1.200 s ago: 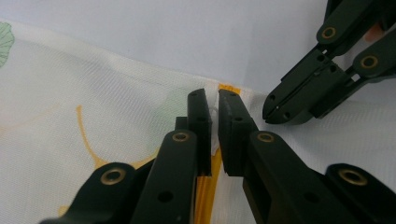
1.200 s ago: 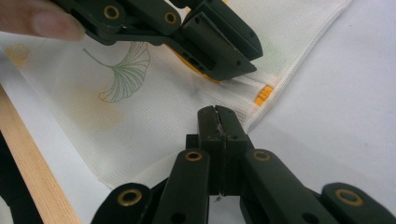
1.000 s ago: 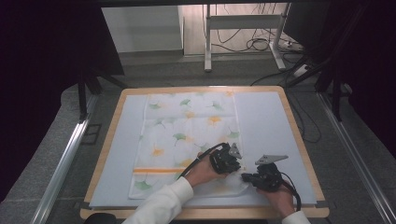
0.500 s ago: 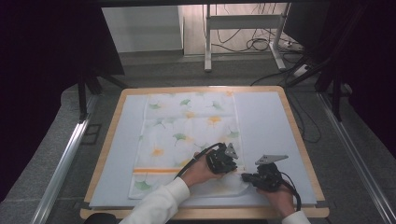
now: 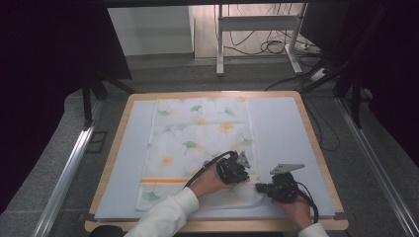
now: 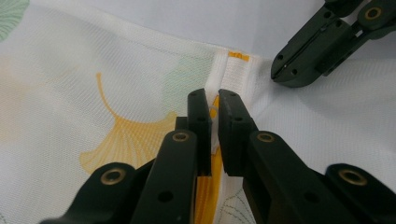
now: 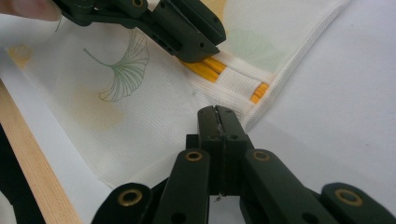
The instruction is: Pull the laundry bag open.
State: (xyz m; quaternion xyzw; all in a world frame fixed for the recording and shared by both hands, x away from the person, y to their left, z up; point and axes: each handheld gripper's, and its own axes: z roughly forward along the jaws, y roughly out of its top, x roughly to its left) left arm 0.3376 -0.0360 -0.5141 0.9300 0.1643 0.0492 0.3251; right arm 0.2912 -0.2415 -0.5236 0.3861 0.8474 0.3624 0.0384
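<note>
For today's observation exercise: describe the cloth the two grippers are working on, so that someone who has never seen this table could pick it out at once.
On the wooden-edged table lies a pale blue mat, and the cloth is spread down its middle. It is white, thin, printed with green and yellow ginkgo leaves, with an orange stripe near its near end.

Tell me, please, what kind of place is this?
Probably a lab or workshop set up for recording, not a home. A wood-edged table stands between metal rails, loose cables lie on the floor behind, and a leaf-print cloth is handled with grippers.
</note>
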